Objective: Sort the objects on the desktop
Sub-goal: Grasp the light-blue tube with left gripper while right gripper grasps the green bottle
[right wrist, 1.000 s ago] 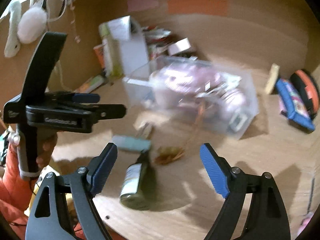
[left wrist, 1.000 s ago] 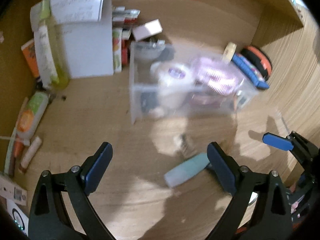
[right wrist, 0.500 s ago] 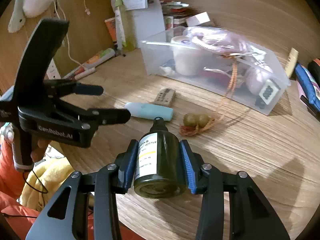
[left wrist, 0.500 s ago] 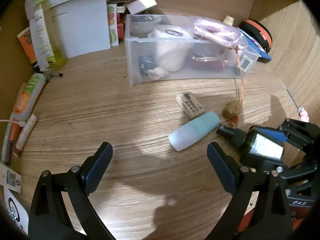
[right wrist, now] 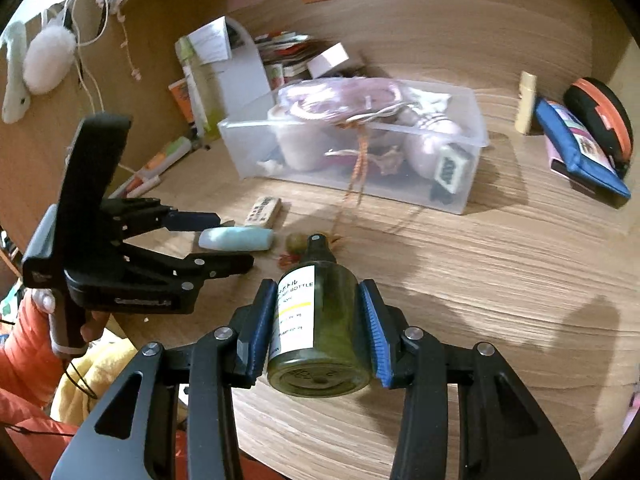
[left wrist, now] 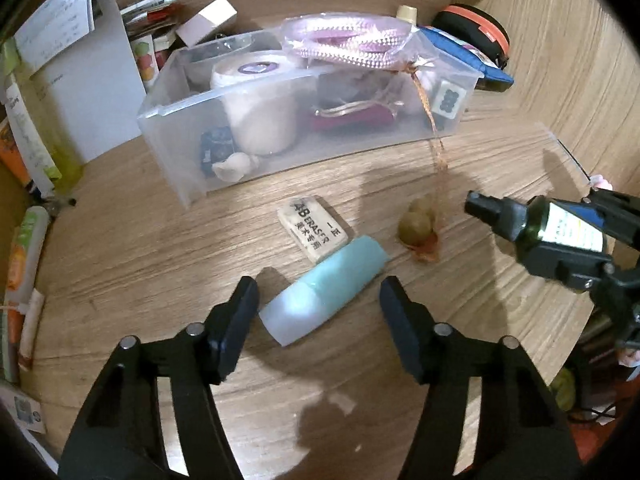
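Observation:
My right gripper (right wrist: 316,336) is shut on a dark green spray bottle (right wrist: 320,320) with a white label, held above the wooden desk; the bottle also shows in the left wrist view (left wrist: 552,232). My left gripper (left wrist: 318,304) is open, its fingers either side of a pale teal tube (left wrist: 324,296) lying on the desk; the tube also shows in the right wrist view (right wrist: 236,239). A 4B eraser (left wrist: 313,227) lies just beyond the tube. A clear plastic bin (left wrist: 192,100) holds tape, a pink cord and small items. A nut charm on an orange cord (left wrist: 418,222) lies beside the bin.
A white folder (left wrist: 80,80), cartons and tubes (left wrist: 24,248) line the left side. A blue pouch (right wrist: 580,152) and a black-orange case (right wrist: 600,116) lie at the back right. The desk's front edge is close behind both grippers.
My left gripper has moved forward and down and narrowed around the teal tube. My right gripper has lifted the green bottle a little and swung right.

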`<action>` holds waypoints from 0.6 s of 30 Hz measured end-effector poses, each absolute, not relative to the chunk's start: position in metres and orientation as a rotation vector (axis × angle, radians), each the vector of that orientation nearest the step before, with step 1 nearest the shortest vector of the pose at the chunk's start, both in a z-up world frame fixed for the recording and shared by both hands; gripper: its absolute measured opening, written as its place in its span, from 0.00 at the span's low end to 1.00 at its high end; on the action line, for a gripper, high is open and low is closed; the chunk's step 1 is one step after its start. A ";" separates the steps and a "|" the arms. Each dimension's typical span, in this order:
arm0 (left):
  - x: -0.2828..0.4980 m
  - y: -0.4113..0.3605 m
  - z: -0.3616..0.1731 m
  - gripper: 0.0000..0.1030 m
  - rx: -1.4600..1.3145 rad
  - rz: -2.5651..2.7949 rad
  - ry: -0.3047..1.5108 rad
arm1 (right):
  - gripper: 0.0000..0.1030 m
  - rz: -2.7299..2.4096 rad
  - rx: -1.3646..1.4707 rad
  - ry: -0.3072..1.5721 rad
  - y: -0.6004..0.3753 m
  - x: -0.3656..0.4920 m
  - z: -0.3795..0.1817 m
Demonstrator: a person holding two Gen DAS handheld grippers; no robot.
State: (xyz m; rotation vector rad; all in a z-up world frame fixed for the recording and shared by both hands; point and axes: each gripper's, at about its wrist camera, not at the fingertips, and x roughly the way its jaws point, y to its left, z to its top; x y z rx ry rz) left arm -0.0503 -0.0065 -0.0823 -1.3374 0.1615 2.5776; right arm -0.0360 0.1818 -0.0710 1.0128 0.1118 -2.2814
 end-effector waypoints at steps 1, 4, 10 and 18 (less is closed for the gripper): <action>-0.051 -0.007 -0.082 0.52 -1.335 2.577 0.158 | 0.37 -2.283 1.010 0.110 0.184 -0.036 -0.070; -0.050 -0.006 -0.081 0.44 -1.329 2.581 0.167 | 0.37 -2.286 1.001 0.100 0.187 -0.037 -0.068; -0.041 0.000 -0.081 0.25 -1.298 2.579 0.191 | 0.37 -2.278 0.992 0.092 0.186 -0.039 -0.069; -0.026 -0.004 -0.078 0.23 -1.300 2.607 0.124 | 0.37 -2.283 0.986 0.081 0.191 -0.038 -0.067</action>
